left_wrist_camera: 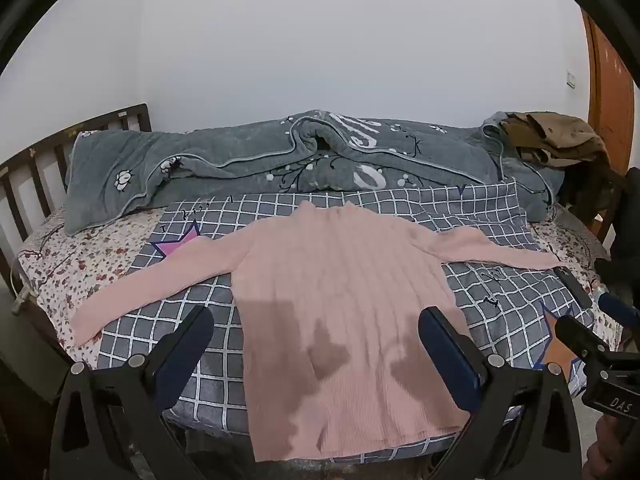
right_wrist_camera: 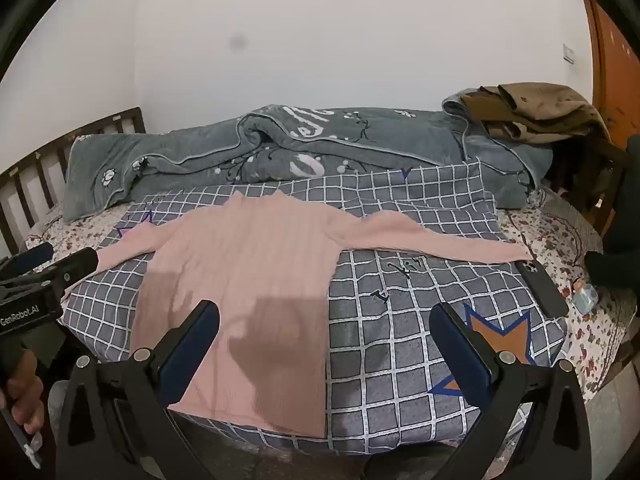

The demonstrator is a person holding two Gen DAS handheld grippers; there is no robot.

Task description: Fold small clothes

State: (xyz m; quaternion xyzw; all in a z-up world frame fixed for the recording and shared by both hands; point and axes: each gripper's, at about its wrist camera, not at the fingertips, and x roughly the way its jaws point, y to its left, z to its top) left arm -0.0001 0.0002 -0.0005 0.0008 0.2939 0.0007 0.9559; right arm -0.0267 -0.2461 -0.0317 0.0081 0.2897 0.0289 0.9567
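A pink ribbed long-sleeved sweater lies flat on a grey checked blanket, sleeves spread to both sides, hem at the bed's near edge. My left gripper hovers open above the sweater's lower part, nothing between its fingers. My right gripper is open too, above the sweater's right hem side and the blanket. In the left wrist view the right gripper's tool shows at the right edge, and in the right wrist view the left tool and a hand show at the left edge.
A rumpled grey quilt lies along the wall. Brown clothes are piled at the back right. A black phone rests by the right sleeve's cuff. A wooden headboard stands at the left.
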